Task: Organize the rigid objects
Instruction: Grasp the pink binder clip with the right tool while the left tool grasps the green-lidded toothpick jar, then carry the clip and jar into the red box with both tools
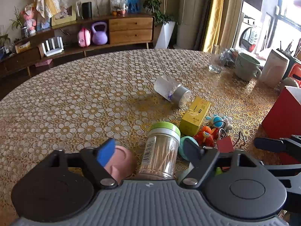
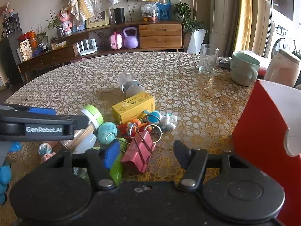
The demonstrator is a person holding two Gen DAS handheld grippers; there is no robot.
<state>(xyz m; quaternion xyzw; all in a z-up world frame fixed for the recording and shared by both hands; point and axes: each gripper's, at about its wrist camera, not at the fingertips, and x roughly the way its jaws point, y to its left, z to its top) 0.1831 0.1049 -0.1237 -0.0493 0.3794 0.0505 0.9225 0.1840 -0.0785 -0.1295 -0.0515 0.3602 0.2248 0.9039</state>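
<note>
The left claw (image 1: 150, 148) is spread around the toothpick jar (image 1: 160, 150) lying on the tabletop (image 1: 75, 98), and the right claw (image 2: 146, 154) is spread around the pink clip (image 2: 139, 150), maybe ready to pinch.

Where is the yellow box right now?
In both wrist views the yellow box lies mid-table, just behind the keychain toys, with the tipped silver-capped jar right beyond it.

Left tongs (image 1: 148, 148) black with ribbed grey housing, blue finger pad, silver pivot screws, right tongs (image 2: 146, 153) all black, white GenRobot.AI lettering
</note>
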